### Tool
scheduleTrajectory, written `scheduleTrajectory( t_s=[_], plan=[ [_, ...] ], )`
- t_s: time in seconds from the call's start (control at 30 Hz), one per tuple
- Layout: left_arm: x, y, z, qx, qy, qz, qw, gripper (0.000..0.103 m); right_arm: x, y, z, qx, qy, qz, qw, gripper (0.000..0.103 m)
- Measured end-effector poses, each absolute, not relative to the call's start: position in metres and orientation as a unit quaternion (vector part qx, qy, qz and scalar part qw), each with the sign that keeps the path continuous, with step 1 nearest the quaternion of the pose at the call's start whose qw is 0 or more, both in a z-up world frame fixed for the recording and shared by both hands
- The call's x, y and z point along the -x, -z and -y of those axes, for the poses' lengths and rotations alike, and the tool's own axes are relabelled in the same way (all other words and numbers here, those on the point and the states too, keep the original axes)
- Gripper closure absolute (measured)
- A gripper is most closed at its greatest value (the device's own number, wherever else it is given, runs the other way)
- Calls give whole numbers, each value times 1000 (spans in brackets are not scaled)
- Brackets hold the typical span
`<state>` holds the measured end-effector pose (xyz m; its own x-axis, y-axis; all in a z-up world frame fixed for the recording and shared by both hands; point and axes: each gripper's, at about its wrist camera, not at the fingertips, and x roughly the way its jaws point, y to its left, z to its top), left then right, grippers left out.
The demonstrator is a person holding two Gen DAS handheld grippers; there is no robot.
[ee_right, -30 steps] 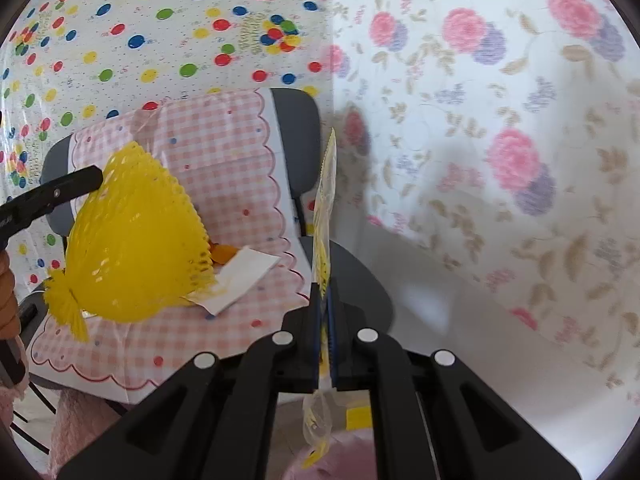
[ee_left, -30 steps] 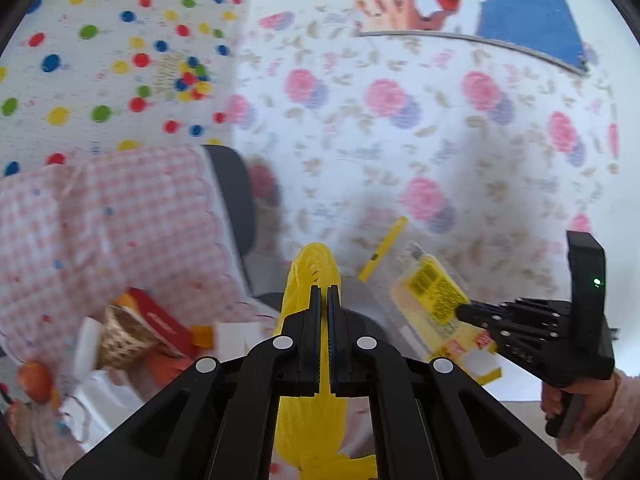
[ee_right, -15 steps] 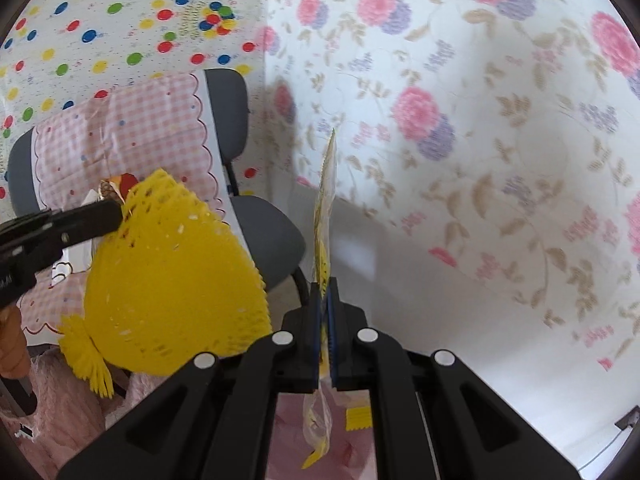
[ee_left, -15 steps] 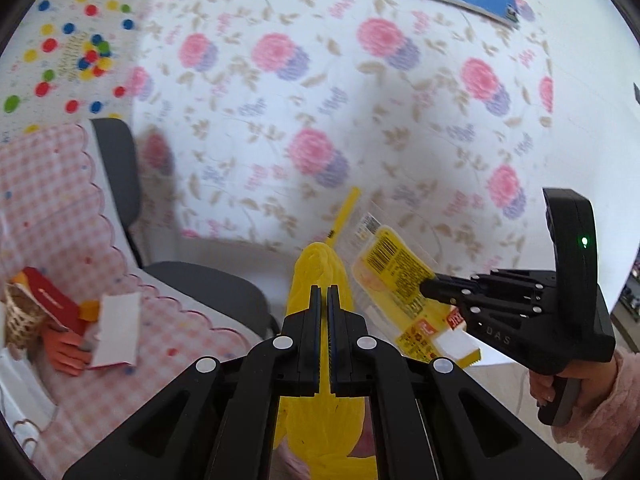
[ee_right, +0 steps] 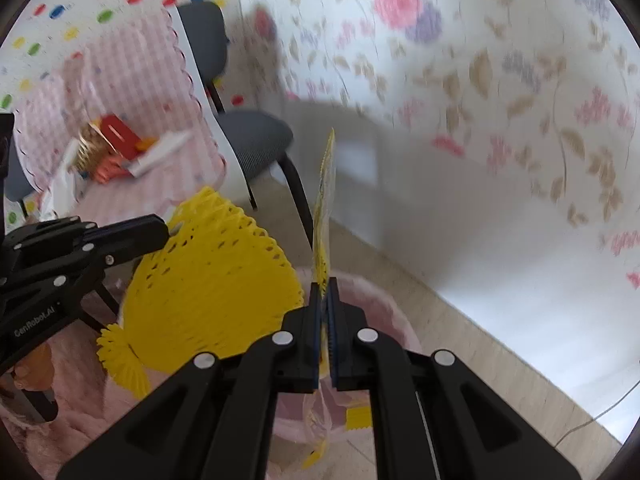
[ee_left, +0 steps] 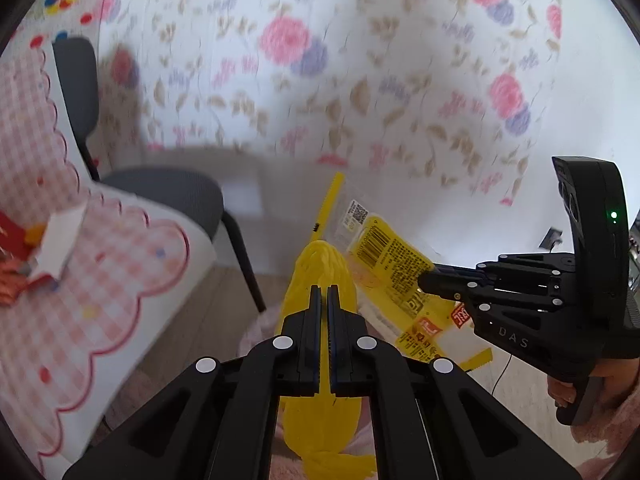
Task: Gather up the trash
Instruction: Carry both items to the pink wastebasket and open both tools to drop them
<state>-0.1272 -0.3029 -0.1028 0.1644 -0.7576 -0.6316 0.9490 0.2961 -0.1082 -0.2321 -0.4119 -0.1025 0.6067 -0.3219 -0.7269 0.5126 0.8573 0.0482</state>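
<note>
Below both grippers sits a pink bin (ee_right: 396, 320) (its rim peeks out past the right gripper's fingers), and whatever lies inside it is hidden. The left gripper (ee_left: 324, 292) is clamped on a yellow foam net (ee_left: 320, 412), which hangs in the air beside the right gripper (ee_right: 325, 288); that one pinches a yellow snack wrapper (ee_left: 394, 264) edge-on, so from its own camera the wrapper shows as a thin strip. Both pieces of trash are held above the bin, just beside each other.

To the left stands a grey chair (ee_right: 256, 140) draped with a pink checked cloth (ee_left: 100, 280), on which more scraps lie: a red packet (ee_right: 118, 134), a white paper (ee_right: 160, 152) and what may be a gold cupcake liner (ee_right: 90, 146); motion blur makes that uncertain. Behind hangs a floral sheet (ee_left: 360, 80), a polka-dot sheet (ee_right: 100, 4) farther left, and the floor (ee_right: 460, 344) is pale wood.
</note>
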Motion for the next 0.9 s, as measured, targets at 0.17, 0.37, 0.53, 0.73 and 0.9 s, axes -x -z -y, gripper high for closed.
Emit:
scheduleTrajectory(
  t_s=[0.17, 0.37, 0.53, 0.73, 0.9],
  plan=[
    [117, 133, 319, -174, 559, -338, 737, 100, 222, 133, 420, -146, 242, -409, 868, 99],
    [105, 148, 332, -178, 551, -359, 732, 96, 214, 146, 433, -164, 246, -413, 861, 92],
    [97, 151, 340, -170, 545, -366, 735, 58, 209, 143, 440, -160, 249, -409, 863, 69],
    [89, 140, 335, -156, 531, -360, 751, 36, 213, 128, 450, -162, 265, -386, 869, 69],
    [73, 118, 307, -133, 506, -348, 778, 36, 222, 101, 455, -168, 277, -338, 884, 69]
  ],
)
